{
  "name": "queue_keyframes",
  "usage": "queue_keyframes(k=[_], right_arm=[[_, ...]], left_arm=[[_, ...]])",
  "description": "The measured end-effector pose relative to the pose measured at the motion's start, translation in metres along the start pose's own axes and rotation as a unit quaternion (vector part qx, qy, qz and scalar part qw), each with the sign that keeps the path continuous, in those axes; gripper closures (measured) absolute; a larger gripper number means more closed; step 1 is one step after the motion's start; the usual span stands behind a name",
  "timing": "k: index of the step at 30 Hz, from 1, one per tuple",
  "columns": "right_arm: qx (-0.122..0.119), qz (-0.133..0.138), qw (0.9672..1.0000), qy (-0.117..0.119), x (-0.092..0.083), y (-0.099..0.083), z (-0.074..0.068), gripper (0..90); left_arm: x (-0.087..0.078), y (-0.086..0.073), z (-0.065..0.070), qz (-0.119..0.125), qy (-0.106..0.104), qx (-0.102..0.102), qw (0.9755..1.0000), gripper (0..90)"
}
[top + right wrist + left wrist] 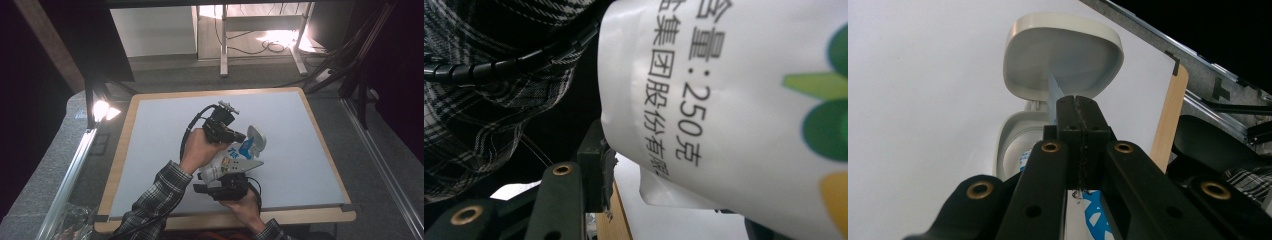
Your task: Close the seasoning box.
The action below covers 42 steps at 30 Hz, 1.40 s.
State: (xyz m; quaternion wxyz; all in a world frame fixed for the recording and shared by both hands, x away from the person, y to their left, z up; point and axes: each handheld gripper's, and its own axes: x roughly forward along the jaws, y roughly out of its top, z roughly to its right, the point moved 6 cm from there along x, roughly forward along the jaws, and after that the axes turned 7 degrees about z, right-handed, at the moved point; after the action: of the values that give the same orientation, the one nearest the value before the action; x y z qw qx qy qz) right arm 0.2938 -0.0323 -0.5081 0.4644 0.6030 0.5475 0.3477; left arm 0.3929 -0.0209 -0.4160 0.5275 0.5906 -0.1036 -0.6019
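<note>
A white printed pouch (pixel 231 162) hangs over the table between both grippers, tilted, its blue-marked top toward the far side. My left gripper (pixel 239 137) is shut on the pouch's top edge; in the left gripper view its jaws (pixel 1080 107) are pressed together with a thin blue strip (pixel 1053 95) of the pouch at their tip. My right gripper (pixel 225 177) holds the pouch's lower end, which shows as a white wall with black print (pixel 704 100) against one finger pad (pixel 595 167). Just beyond the pouch, a grey container (pixel 257 138) lies on the mat with its flip lid (pixel 1063 55) open.
The table has a pale mat (pixel 300 165) with a wooden rim (pixel 320 216). A bright lamp (pixel 101 110) stands off the left far corner. Plaid sleeves (pixel 155 197) come in from the bottom. A coiled cable (pixel 514 65) crosses the right gripper view.
</note>
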Motion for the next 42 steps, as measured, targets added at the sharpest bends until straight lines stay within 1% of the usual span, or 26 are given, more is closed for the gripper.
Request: queue_keyframes(k=[2,4,8,11,13,16,18,25,31,33,34,42], right_arm=[[0.000,0.000,1.0000,0.000,0.0000,0.0000,0.0001,52.3],[0.001,0.000,1.0000,0.001,-0.0001,-0.0001,0.0001,52.4],[0.002,0.001,1.0000,0.002,0.0001,-0.0002,0.0000,52.4],[0.002,0.000,1.0000,0.003,0.0002,-0.0002,-0.0003,52.4],[0.002,0.000,1.0000,0.003,0.0004,-0.0004,-0.0002,52.4],[0.002,-0.002,1.0000,0.003,0.0007,-0.0008,-0.0003,52.4],[0.003,-0.002,1.0000,0.003,0.0008,-0.0010,-0.0005,52.4],[0.002,0.001,1.0000,0.005,0.0001,0.0005,-0.0016,52.3],[0.000,0.003,1.0000,0.005,-0.0004,0.0017,-0.0024,52.0],[0.001,0.004,1.0000,0.005,-0.0004,0.0019,-0.0026,51.9],[-0.002,0.003,1.0000,0.004,-0.0004,0.0018,-0.0021,51.9],[0.001,0.005,1.0000,0.005,-0.0008,0.0024,-0.0023,51.7]], left_arm=[[0.0001,-0.0002,0.0001,-0.001,-0.003,0.000,1.0000,89.6],[0.0004,-0.0006,0.0006,-0.005,-0.006,0.000,1.0000,86.8],[0.0005,-0.0013,0.0011,-0.009,-0.008,0.001,0.9999,84.1],[0.0013,-0.0027,0.0010,-0.021,-0.011,0.004,0.9997,81.6],[0.0021,-0.0036,0.0011,-0.025,-0.011,0.004,0.9996,82.6],[0.0029,-0.0048,0.0015,-0.033,-0.008,0.008,0.9994,89.2],[0.0033,-0.0052,0.0020,-0.039,-0.006,0.010,0.9992,90.0],[0.0011,-0.0016,0.0028,-0.033,0.008,0.012,0.9994,90.0],[0.0003,0.0006,0.0027,-0.030,0.013,0.013,0.9994,90.0],[0.0001,0.0008,0.0023,-0.028,0.015,0.011,0.9994,90.0],[0.0001,0.0010,0.0018,-0.027,0.016,0.012,0.9994,90.0],[0.0005,0.0029,0.0013,-0.023,0.022,0.013,0.9994,90.0]])
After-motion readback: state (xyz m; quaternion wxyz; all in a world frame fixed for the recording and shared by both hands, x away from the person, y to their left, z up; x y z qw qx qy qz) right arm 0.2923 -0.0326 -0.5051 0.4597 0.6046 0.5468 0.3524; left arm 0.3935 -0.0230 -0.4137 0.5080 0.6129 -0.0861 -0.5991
